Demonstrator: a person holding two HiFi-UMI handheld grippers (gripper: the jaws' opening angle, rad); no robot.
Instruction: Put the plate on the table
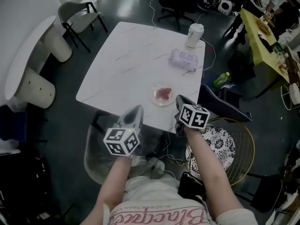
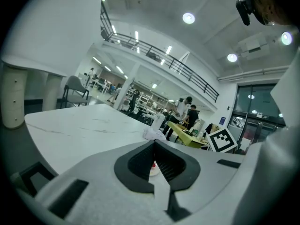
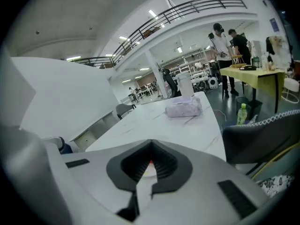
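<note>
The round plate (image 1: 162, 94) lies flat on the table (image 1: 122, 64), its contents perhaps meat; my left gripper (image 1: 138, 108) and right gripper (image 1: 180, 100) are closed, empty.

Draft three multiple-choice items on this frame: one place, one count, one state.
1. Where is the plate?
A) on the white table, near its front edge
B) on a chair
C) on the floor

2. How many things stand on the white table?
A) one
B) three
C) five

3. The plate is:
A) clamped in jaws
B) lying free
C) tipped on edge

Key:
1 A: it sits on the marble top just ahead of the right gripper.
2 B: plate, tissue pack and cup.
3 B: the left gripper and the right gripper are both shut, empty and short of it.
</note>
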